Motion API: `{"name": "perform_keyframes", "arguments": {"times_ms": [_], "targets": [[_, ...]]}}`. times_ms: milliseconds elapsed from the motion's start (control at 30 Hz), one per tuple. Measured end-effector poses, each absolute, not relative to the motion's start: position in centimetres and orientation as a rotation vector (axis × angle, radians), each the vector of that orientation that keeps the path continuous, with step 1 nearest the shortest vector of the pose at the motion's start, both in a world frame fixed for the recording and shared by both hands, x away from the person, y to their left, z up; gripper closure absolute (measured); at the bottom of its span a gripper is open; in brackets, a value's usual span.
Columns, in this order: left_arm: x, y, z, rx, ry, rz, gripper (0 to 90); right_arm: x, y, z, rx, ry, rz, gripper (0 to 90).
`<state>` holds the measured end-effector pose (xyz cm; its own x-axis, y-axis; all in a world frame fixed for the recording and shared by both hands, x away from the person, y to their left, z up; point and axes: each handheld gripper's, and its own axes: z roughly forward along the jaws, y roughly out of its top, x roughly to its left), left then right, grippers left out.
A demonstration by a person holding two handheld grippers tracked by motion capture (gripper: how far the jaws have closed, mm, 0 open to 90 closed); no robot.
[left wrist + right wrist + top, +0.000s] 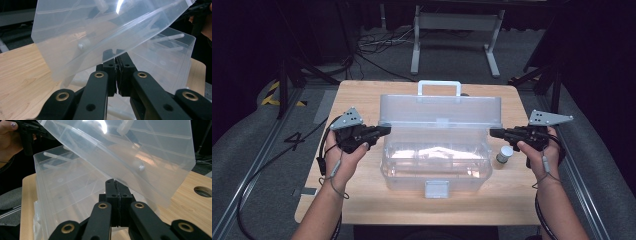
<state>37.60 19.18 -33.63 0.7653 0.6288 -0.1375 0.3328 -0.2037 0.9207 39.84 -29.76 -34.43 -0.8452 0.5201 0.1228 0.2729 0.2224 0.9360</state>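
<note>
Clear plastic toolbox (437,175) at the centre of the wooden table (362,100), latch (436,189) at 6 o'clock, carry handle (439,86) at 12 o'clock, lid (441,111) raised partway and tilted back on its rear hinge. Left gripper (384,130) at 9 o'clock of the lid, jaws clenched to a hairline gap, tips right at the lid's end rim. Right gripper (493,133) at 3 o'clock, jaws pressed fully together, tips likewise at the rim on that end. Cannot tell from either gripper view whether any thin plastic sits pinched between the pads or merely rests against them. Small white jar (505,154) on the table at 4 o'clock of the box, just beside it and below the right gripper. Probably handles light: thin see-through walls, stiff enough to keep shape yet likely to flex and twist if lifted from 1 end alone. Looks smooth and glossy, so likely slippery against hard jaws. Best taken at the 2 end rims of the lid together, at 9 and 3 o'clock, or at the handle at 12 o'clock for carrying. Worth minding the hinge, probably the weakest part.
</note>
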Motion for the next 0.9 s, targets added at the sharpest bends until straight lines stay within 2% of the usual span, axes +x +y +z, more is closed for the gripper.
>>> {"name": "perform_keyframes", "arguments": {"times_ms": [300,500,667,800,900], "targets": [[37.9,19.1,-33.8,1.805,0.749,0.316,86.7,39.1,-30.0,-34.3,0.741,2.272,1.666,84.8],[38.3,19.0,-33.7,1.807,0.749,0.296,86.1,38.5,-30.7,-34.5,0.747,2.254,1.646,76.4],[38.5,19.1,-33.5,1.807,0.755,0.294,86.2,38.0,-31.3,-34.7,0.77,2.23,1.623,73.4],[38.7,19.2,-33.3,1.813,0.756,0.287,87.1,37.6,-31.5,-34.8,0.803,2.138,1.567,60.0],[38.9,19.2,-33.3,1.81,0.758,0.285,87.2,37.5,-31.3,-35.0,0.834,2.097,1.545,55.4]]}}
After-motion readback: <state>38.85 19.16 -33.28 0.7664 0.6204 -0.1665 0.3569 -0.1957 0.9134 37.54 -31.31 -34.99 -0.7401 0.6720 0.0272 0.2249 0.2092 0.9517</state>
